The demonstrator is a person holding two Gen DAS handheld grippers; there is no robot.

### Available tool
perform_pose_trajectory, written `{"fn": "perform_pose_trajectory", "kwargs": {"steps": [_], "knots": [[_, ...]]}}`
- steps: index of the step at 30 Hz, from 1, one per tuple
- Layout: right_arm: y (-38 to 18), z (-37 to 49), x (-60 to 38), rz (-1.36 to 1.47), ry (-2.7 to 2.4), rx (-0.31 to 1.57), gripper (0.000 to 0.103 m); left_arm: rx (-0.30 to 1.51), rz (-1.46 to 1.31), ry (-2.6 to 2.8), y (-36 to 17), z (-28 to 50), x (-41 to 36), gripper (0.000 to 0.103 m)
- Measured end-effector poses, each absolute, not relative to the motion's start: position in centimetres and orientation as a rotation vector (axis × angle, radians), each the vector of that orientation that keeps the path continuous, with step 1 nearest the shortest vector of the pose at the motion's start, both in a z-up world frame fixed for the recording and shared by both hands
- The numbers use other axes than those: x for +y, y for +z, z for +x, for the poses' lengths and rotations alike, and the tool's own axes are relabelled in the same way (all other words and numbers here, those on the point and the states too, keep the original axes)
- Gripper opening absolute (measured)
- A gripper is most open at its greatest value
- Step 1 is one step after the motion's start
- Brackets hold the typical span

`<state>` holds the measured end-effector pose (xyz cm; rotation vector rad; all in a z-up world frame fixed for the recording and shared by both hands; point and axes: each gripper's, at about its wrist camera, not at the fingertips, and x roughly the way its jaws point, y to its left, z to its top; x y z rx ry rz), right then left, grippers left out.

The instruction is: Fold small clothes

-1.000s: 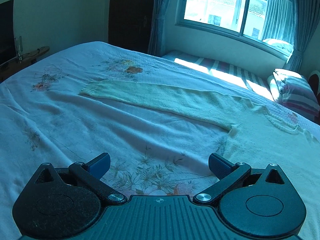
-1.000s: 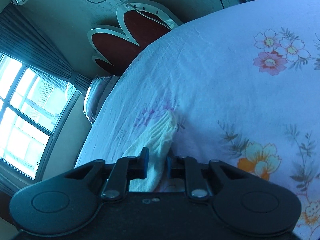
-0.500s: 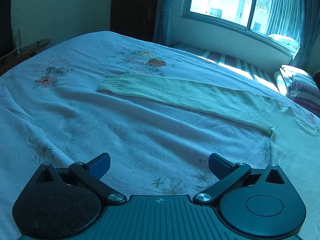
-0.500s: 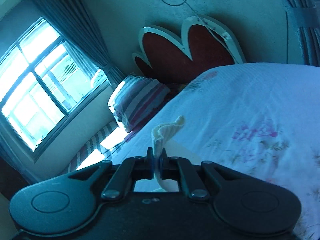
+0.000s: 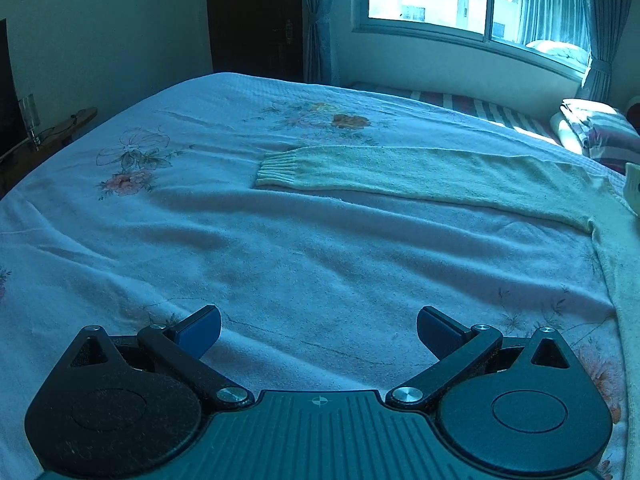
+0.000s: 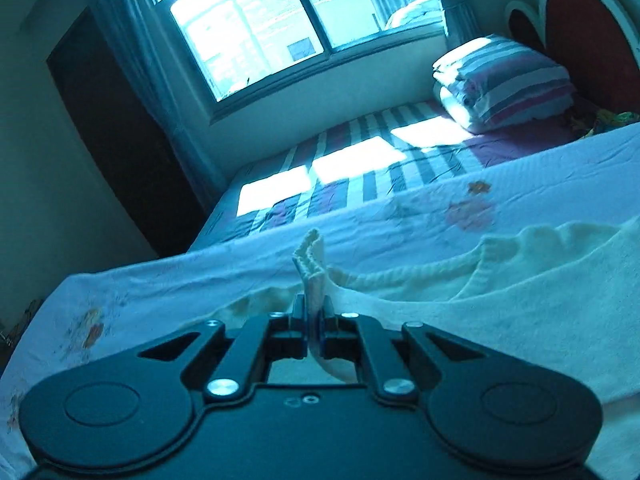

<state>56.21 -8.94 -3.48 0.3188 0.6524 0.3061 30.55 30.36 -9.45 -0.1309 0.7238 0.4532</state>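
Since a second ago the right claw [image 6: 316,322] has swung right round: it was looking at the headboard and flowered sheet, now it faces the window [image 6: 256,24], and its jaws pinched the last bit shut on the ribbed cuff [image 6: 310,258] of the sweater's sleeve. That cuff sticks up between the pads, lifted off the bed, with the rest of the cream sweater [image 6: 520,304] lying rumpled just beyond, neckline showing to the right.

Left claw [image 5: 318,332] has drifted along the bed too, so the other sleeve [image 5: 400,174] now sits more centred in its view than before. Its jaws are spread wide with nothing in them, hovering over the bare flowered bedsheet [image 5: 200,240]. That sleeve is stretched flat across the bed, ribbed cuff pointing left, joining the sweater body at the right edge of the frame.

Striped pillow [image 6: 504,80] sits up by the headboard [image 6: 592,32], and a second striped bed [image 6: 360,168] with sun patches runs under the window.
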Motion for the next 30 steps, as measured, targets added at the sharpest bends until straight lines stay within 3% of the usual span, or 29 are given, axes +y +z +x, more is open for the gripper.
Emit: {"fn": "perform_pose_trajectory", "kwargs": {"steps": [12,13,15,16,21,25,26,27,28,29,30], "knots": [[-7.5,54.5,-1.1,0.196,0.345,0.718,0.008,0.713,-0.150,0.440,-9.6,30.6,31.1,0.103],[-7.6,54.5,-0.7,0.181,0.356,0.721,0.012,0.710,-0.156,0.434,-9.6,30.8,31.0,0.103],[-8.1,54.7,-0.1,0.193,0.419,0.755,0.042,0.702,-0.173,0.418,-9.3,31.5,30.5,0.103],[-8.0,54.3,0.1,0.203,0.458,0.755,0.043,0.696,-0.181,0.404,-9.1,31.9,30.2,0.103],[-5.3,51.5,-2.8,0.228,0.476,0.656,0.024,0.633,-0.218,0.322,-7.5,35.7,26.8,0.103],[-4.3,50.0,-9.0,0.265,0.328,0.615,0.024,0.636,-0.316,0.110,-6.9,41.3,22.7,0.103],[-4.2,49.7,-10.6,0.284,0.303,0.609,0.024,0.632,-0.326,0.055,-6.8,42.9,21.0,0.100],[-4.1,49.2,-12.6,0.301,0.265,0.597,0.024,0.633,-0.331,0.003,-6.8,44.4,19.5,0.090],[-3.9,48.7,-14.2,0.307,0.226,0.584,0.025,0.651,-0.347,-0.032,-6.9,45.7,18.3,0.059],[-3.9,48.3,-15.9,0.316,0.189,0.575,0.025,0.677,-0.383,-0.076,-7.1,47.3,16.8,0.048],[-3.8,47.8,-17.7,0.333,0.154,0.569,0.025,0.689,-0.430,-0.121,-7.3,48.7,15.6,0.048]]}}
